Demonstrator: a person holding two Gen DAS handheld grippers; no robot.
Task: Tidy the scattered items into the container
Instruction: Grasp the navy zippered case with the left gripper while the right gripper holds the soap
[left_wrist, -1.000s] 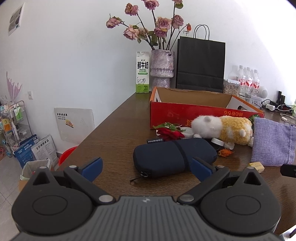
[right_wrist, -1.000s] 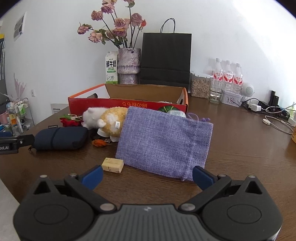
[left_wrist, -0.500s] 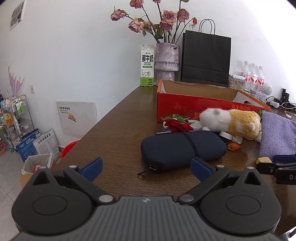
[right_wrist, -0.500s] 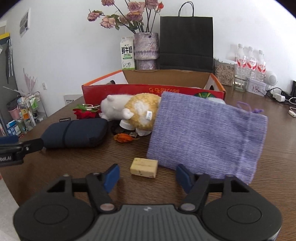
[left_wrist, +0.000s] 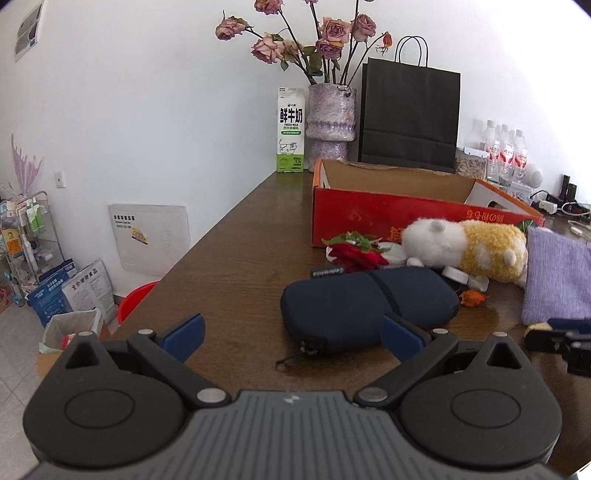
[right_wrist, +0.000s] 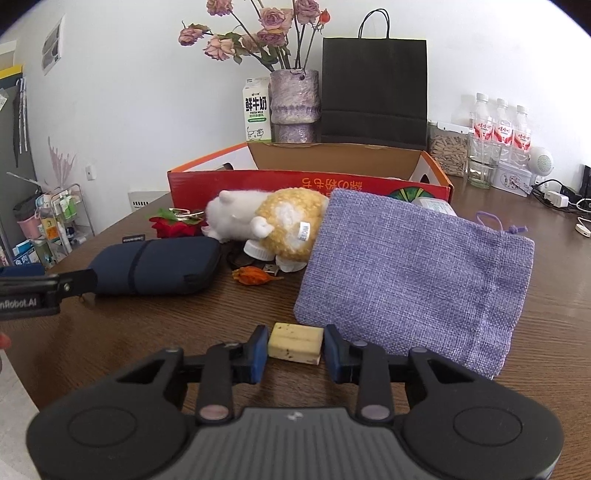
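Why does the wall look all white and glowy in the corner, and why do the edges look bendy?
Left wrist view: strong light washes out the wall behind the water bottles, and the fisheye lens curves the table edge. Right wrist view: the same glare sits at top right, the corners go dark, and the soap bar between the right gripper fingers looks sharp.

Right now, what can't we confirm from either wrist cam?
- Inside of the red box: floor hidden by its front wall in both views.
- Soap bar: sits between the right gripper fingers; whether the pads touch it is unclear.
- Small items under the plush toy: partly covered by it, too small to identify.
- Purple pouch: cut by the left view's edge.
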